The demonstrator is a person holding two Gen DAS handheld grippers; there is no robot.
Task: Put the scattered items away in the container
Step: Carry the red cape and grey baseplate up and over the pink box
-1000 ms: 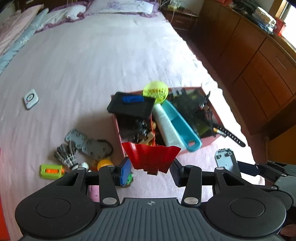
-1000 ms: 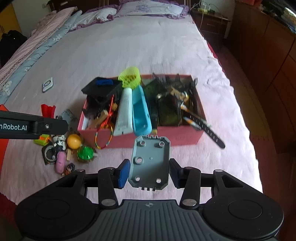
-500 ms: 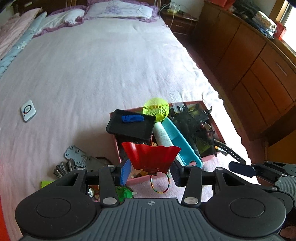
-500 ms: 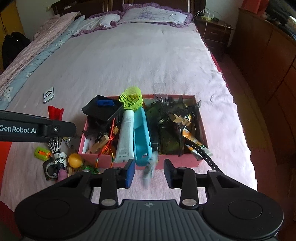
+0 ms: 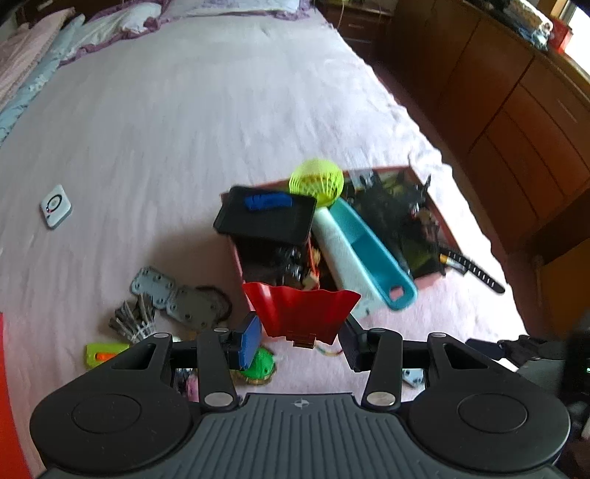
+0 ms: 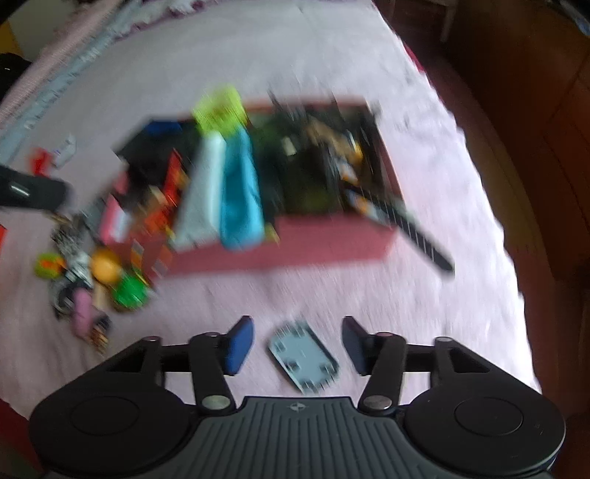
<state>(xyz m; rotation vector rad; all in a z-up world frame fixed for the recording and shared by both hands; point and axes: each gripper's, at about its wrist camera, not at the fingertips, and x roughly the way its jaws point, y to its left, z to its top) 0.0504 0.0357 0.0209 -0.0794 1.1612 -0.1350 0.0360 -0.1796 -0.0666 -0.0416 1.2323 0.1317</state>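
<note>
Pink box [image 5: 429, 283] mid-frame nearly full; left tongs [image 5: 299, 341] clamp red pleated plastic piece [image 5: 300, 309], right tongs [image 6: 298, 344] opening over grey plate [image 6: 303, 359] on bed; clutter lower left remains.

Pink bed [image 5: 184, 110]: box [image 6: 313, 243], grey plate [image 6: 304, 357].

Probably a bedroom: bed [image 5: 221, 110], pillows [image 5: 140, 18], wooden drawers [image 5: 516, 110].

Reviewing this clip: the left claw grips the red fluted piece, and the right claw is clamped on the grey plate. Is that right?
Not quite. The left claw does grip the red fluted piece, but the right claw is not clamped on the grey plate: its jaws are opening, and the plate lies loose on the bedspread between them, as the right wrist view shows.
</note>
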